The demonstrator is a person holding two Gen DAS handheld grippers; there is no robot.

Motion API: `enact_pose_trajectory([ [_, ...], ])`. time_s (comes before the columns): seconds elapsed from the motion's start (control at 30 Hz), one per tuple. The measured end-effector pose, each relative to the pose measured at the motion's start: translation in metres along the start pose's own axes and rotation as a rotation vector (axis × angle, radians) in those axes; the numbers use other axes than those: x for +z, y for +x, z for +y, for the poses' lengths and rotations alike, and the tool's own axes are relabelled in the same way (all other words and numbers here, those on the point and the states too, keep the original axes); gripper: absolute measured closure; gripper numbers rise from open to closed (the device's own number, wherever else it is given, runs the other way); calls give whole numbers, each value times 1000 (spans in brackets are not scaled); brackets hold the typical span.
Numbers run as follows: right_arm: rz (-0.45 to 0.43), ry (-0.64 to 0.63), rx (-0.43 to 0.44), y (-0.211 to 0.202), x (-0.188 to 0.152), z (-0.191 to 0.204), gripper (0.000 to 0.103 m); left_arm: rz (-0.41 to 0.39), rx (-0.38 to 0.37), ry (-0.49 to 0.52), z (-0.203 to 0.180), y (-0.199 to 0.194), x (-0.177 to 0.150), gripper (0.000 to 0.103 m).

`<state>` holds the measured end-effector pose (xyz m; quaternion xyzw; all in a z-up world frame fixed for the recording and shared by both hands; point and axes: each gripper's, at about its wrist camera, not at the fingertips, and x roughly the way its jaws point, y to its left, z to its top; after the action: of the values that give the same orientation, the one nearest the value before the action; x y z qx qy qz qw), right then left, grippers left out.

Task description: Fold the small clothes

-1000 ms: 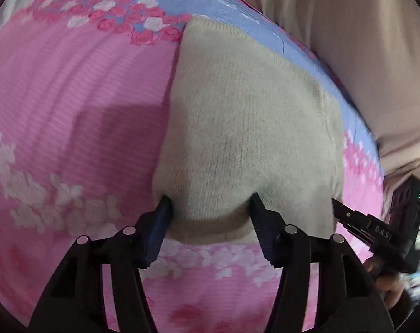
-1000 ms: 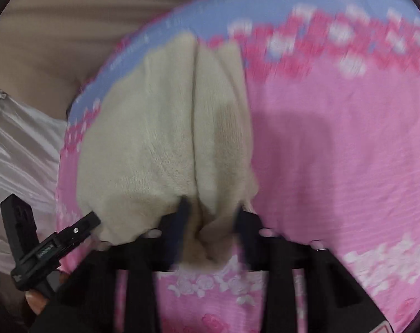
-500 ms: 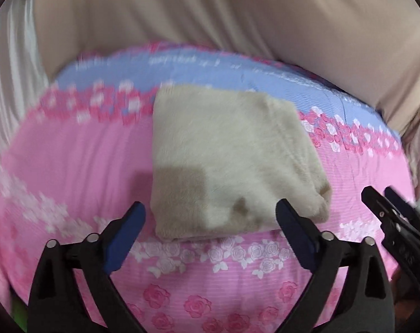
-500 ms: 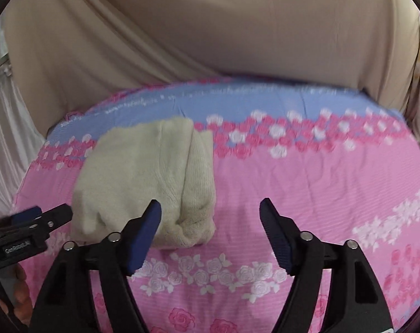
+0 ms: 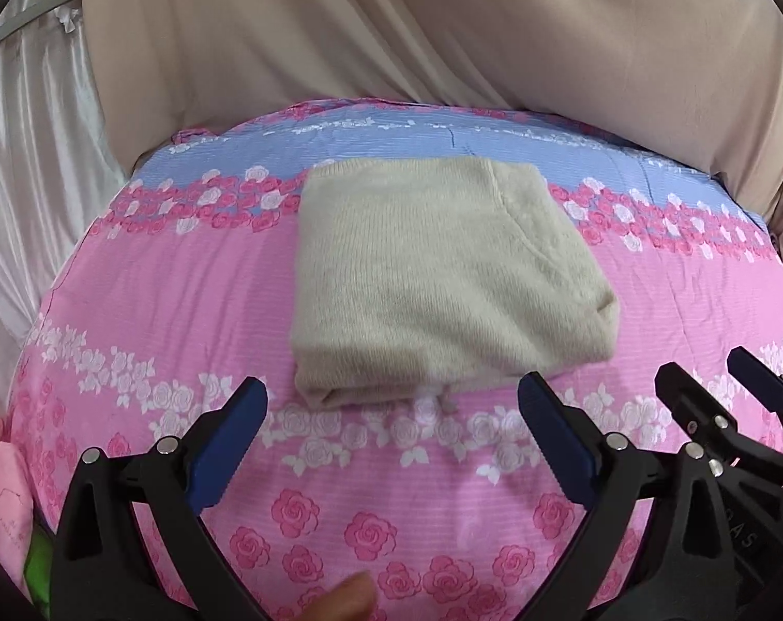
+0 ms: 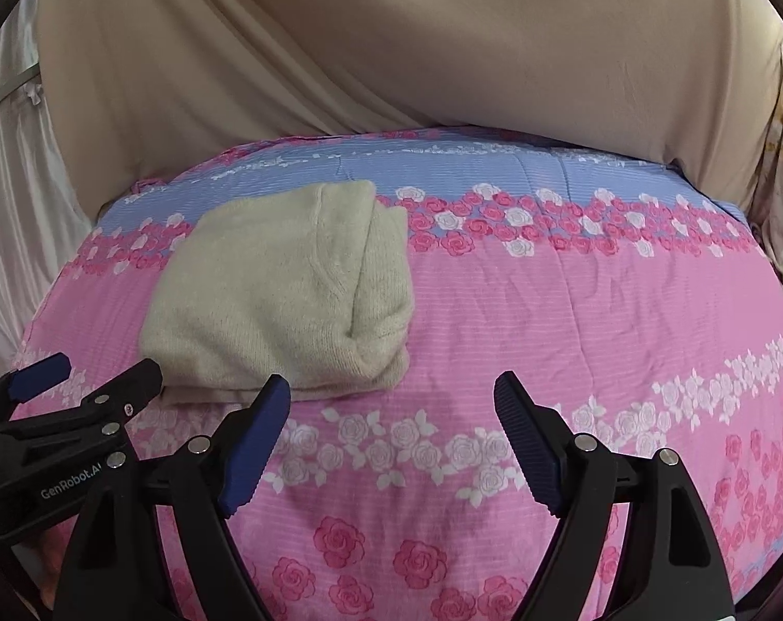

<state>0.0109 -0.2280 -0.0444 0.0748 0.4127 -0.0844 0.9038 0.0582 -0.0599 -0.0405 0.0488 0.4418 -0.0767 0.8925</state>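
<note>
Garment: a cream knit garment (image 5: pixel 443 279), already folded into a thick, roughly square bundle.
Where it lies: on the bed (image 5: pixel 174 300), on the pink floral cover, its far edge reaching the blue band; in the right wrist view it sits to the left of centre (image 6: pixel 283 295).
Left tool (image 5: pixel 391 445): spread wide, holding nothing, hanging just short of the bundle's near edge and apart from it.
Right tool (image 6: pixel 391 440): also spread and empty, off the bundle's near right corner, over bare cover.
Feel, as a judgement: soft, light and springy; the fuzzy knit should grip the blue pads well, not slide. Nothing fragile, but the layers are loose and could slip apart.
Where to take hold: the near edge shows stacked layers at the left corner, and the right side is a rolled, rounded fold. Pinching through all layers at a near corner looks safest; catching only the top ply would likely peel the bundle open.
Backdrop: beige curtain (image 5: pixel 443 41) beyond the far side.
</note>
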Motion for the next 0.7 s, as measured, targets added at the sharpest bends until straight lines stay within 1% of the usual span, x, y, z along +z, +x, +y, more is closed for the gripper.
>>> enact_pose_trajectory([
  [0.3,-1,-13,23,-6,-8,7,24,13,11,-31,8,-6,-12,8],
  [0.4,4,-6,24,-6,-10,8,23,-11,34,-47,12,-10,-16,8],
  [0.5,11,1,23,-5,-12,8,23,4,52,-49,14,-7,-19,8],
  [0.57,19,0,23,-4,-13,8,23,11,46,-53,14,-6,-21,8],
  [0.67,28,-7,23,-3,-15,9,23,9,41,-61,14,-6,-22,12],
  [0.7,30,-9,23,-3,-15,9,23,6,45,-63,14,-6,-22,15],
])
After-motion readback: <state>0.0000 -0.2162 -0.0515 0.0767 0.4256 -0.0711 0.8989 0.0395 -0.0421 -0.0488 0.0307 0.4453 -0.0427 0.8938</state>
